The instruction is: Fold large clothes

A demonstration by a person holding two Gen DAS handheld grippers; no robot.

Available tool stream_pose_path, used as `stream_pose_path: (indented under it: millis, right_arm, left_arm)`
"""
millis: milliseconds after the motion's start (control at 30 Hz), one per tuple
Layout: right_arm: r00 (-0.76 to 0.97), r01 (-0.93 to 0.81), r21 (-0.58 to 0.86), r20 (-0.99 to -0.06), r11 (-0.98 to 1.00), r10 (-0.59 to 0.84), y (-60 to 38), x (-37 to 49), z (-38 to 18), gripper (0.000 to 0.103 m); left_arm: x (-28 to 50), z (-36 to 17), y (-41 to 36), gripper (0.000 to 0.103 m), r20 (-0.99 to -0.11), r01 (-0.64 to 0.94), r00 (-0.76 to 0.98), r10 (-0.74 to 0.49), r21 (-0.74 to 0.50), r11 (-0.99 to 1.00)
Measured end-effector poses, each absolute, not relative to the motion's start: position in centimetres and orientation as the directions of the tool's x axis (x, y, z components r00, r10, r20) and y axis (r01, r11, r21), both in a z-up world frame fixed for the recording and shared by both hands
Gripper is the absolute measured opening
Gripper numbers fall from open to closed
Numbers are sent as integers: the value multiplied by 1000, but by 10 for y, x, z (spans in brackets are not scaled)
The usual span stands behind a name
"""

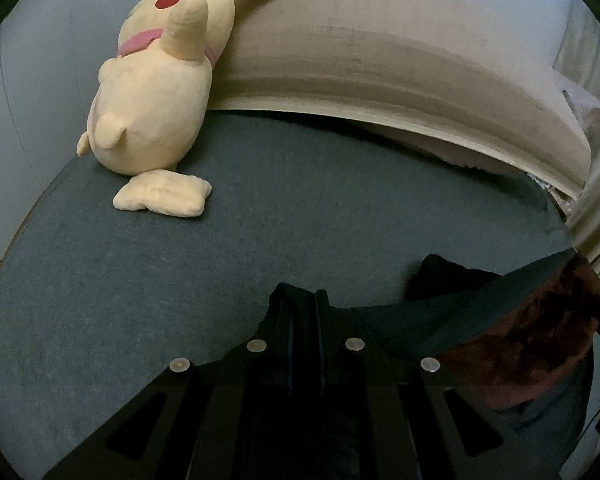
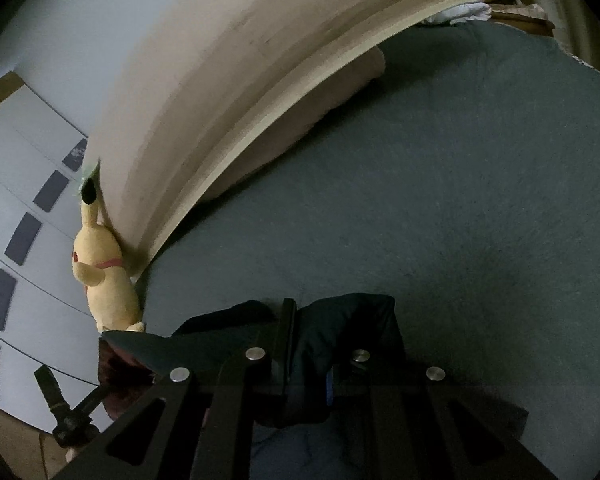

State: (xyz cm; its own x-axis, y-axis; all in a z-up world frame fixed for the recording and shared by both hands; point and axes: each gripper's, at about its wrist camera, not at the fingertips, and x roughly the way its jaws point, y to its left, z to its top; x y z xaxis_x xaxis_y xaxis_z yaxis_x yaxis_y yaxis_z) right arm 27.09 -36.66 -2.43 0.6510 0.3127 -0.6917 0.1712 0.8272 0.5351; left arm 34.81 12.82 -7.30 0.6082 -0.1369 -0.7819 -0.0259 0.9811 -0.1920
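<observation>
While both tongs grip a dark garment [image 1: 440, 320] over the bed [image 1: 180, 280]
Left tongs [image 1: 306, 300] and right tongs [image 2: 296, 312] clamp its edge; a yellow plush toy [image 1: 156, 100] leans against the headboard [image 1: 380, 60].

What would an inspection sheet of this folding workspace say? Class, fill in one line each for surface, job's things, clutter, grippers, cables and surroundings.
Surface: dark grey-blue bed cover, mostly bare.
Job's things: one dark garment, with a reddish-brown inner side, bunched at the near edge and held up at two spots.
Clutter: yellow plush toy lying against the beige headboard; a pale pillow tucked below it.
Grippers: left gripper shut on the dark garment; right gripper shut on it too.
Cables: nothing seen.
Surroundings: white wall with dark rectangular panels beside the bed; a dark clamp-like tool at the edge of the right wrist view.
</observation>
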Motion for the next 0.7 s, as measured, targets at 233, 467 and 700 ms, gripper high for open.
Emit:
stream_pose_path:
  millis: [233,467,700]
  right_arm:
    - [637,183,517,-710,836,300,-364,273,-24,11]
    - [621,191,503,-727,843,293,-365,280,-29,11]
    - [598,201,494,-746,846,293,-366,287,-40,11]
  left_arm:
    - [350,-73,124,10,-797,-29,592,-119,-169,985]
    - [354,-79,123,10,-812,-25,573,-110,-152,988]
    - [359,-86,122,10,-826,-21,555,-103,-137,990]
